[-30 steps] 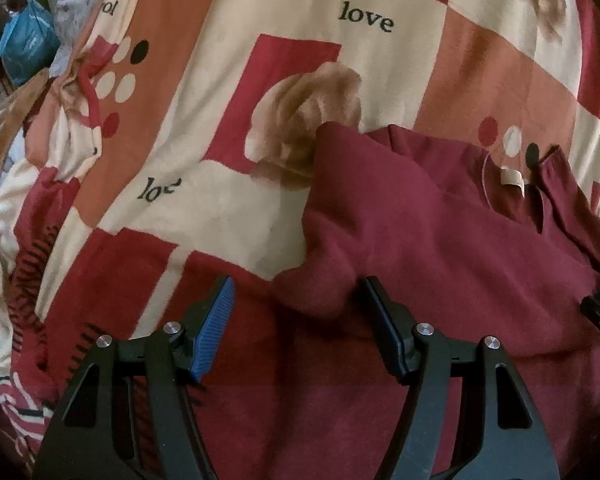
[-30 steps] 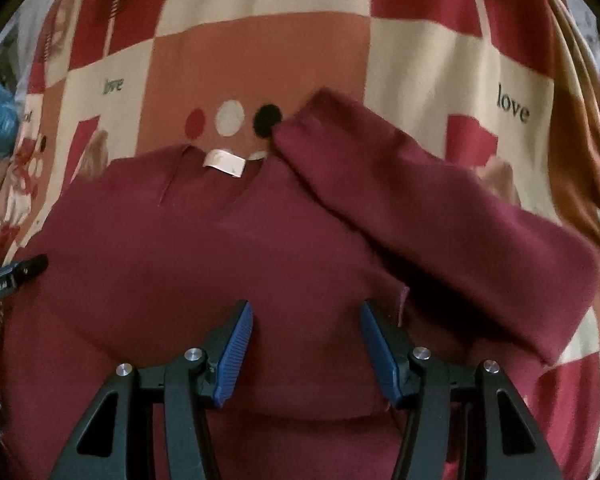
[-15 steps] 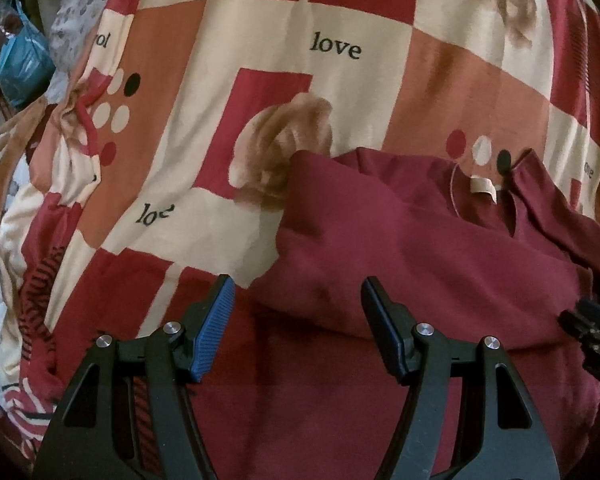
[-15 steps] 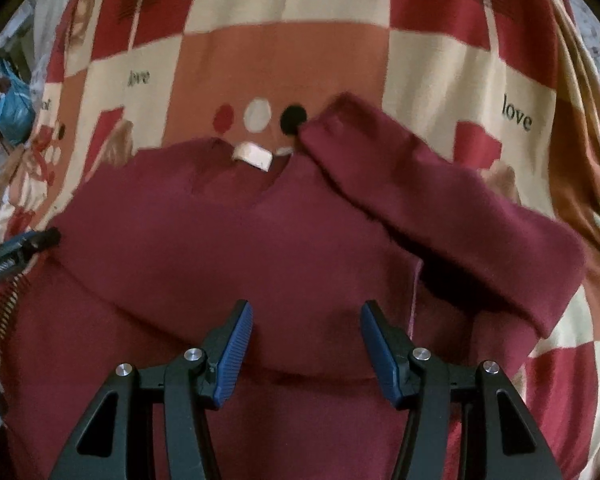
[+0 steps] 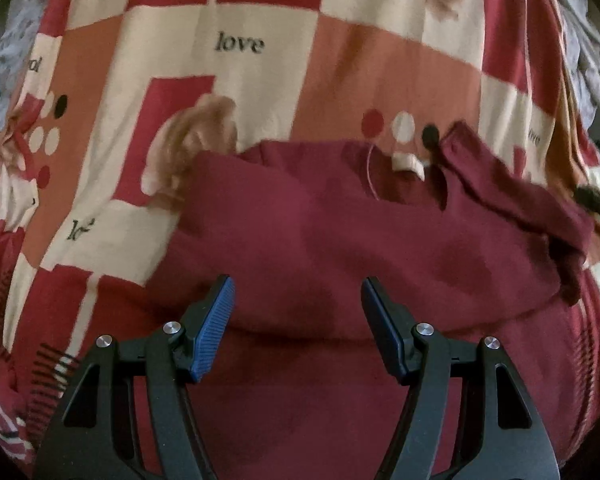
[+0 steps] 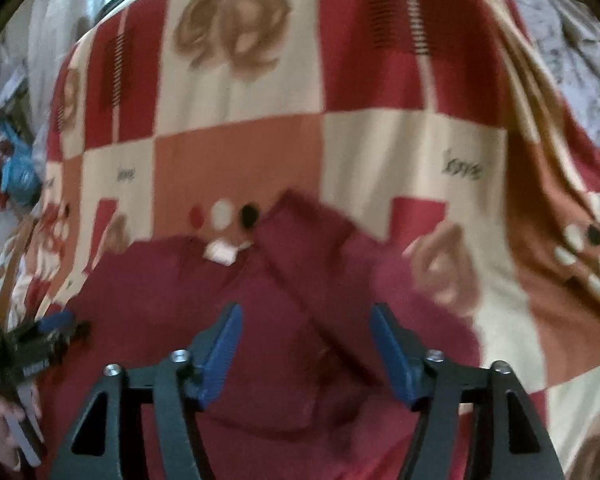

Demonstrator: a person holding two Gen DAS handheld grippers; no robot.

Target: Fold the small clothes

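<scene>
A: So where are we? The maroon top [image 5: 340,240] lies flat on the patterned blanket [image 5: 260,92], one sleeve [image 6: 324,256] already laid across the chest, collar tag [image 6: 220,254] facing away from us.

B: Yep. Our left tool [image 5: 296,312] sits spread with nothing pinched; the right tool [image 6: 306,344] is opening, empty, cloth only underneath.

A: Both angle steeply down over the hem end.

B: Then we'd pinch the bottom edge at two corners — evenly — and carry it toward the collar, keeping the sleeve tucked.

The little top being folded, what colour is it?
Dark maroon top, seen best from the left wrist view.
</scene>
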